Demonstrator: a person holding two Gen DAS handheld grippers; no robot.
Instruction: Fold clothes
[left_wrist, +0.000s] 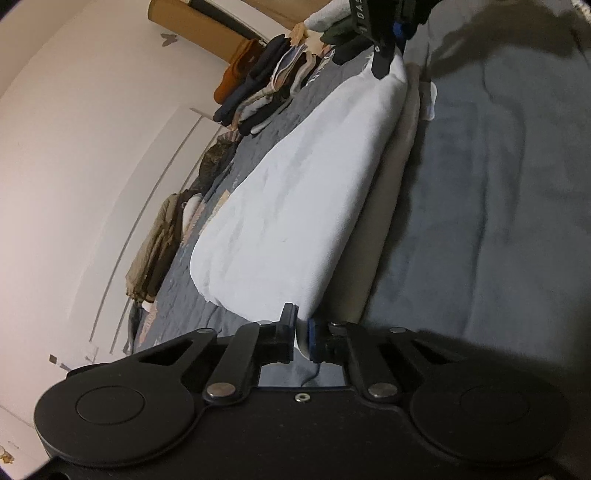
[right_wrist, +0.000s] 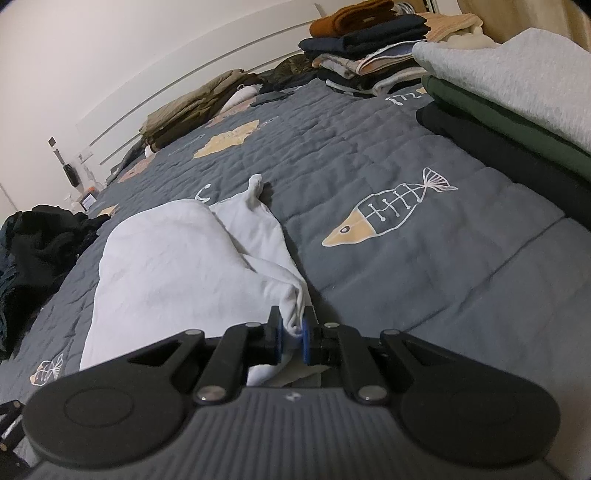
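On the grey quilt (right_wrist: 388, 155) lies your white garment (right_wrist: 159, 266) – soft, light, floppy; your left gripper (left_wrist: 301, 332) pinches one end, right gripper (right_wrist: 293, 332) pinches the other – hold those corners, expect sag between

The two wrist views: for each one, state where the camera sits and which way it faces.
Left wrist: on the left gripper, looking along the white garment to the right gripper at its far end.
Right wrist: on the right gripper, looking across the grey quilt to folded stacks by the wall.
Shared: each gripper is shut on the same white garment; both show quilt and stacks.
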